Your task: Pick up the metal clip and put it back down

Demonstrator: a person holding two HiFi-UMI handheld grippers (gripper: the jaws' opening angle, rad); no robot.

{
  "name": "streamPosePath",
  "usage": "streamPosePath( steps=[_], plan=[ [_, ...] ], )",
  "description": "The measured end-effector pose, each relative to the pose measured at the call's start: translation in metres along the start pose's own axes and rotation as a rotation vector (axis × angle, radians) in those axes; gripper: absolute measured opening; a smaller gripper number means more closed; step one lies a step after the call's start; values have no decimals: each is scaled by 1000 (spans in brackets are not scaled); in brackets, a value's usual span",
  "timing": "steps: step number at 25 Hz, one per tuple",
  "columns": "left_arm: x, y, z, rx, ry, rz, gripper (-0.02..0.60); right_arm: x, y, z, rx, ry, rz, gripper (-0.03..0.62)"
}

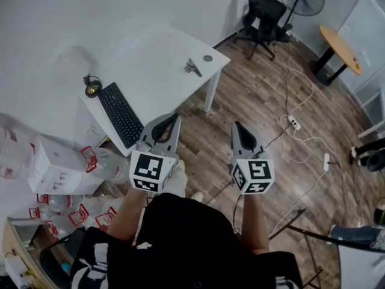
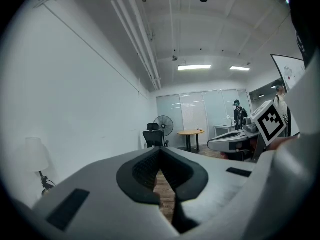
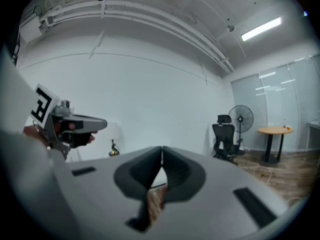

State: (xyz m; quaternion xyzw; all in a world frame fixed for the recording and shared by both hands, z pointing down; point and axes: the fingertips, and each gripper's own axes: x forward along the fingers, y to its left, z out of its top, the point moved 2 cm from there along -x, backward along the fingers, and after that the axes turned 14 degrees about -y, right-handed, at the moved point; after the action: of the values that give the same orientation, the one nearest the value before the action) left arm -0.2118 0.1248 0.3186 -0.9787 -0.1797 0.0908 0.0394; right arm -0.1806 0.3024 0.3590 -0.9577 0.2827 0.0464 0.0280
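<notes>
Wood-floored office, white desk (image 1: 153, 71) with the metal clip (image 1: 193, 67) lying on it.
The clip rests near the desk's far corner, well apart from the black keyboard (image 1: 120, 114). Left claw (image 1: 175, 120) and right claw (image 1: 236, 126) hang side by side above the floor, off the desk, each pinched together on nothing. Clear jugs (image 1: 111, 164) with red handles crowd beside a white box (image 1: 57, 164); their contents can't be made out.

Surface: white desk (image 1: 157, 71) | right corner: metal clip (image 1: 192, 67), round grey disc (image 1: 207, 58) just beside, apart | near edge, left end: black keyboard (image 1: 120, 114)
</notes>
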Motion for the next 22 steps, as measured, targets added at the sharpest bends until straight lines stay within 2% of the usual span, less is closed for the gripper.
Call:
streamPosePath(
  steps=[11, 22],
  plan=[
    [35, 29, -14, -3, 2, -2, 23, 45, -10, -14, 5, 21, 11, 35],
    [130, 93, -45, -18, 10, -26, 23, 153, -41, -35, -4, 62, 8, 35]
  ],
)
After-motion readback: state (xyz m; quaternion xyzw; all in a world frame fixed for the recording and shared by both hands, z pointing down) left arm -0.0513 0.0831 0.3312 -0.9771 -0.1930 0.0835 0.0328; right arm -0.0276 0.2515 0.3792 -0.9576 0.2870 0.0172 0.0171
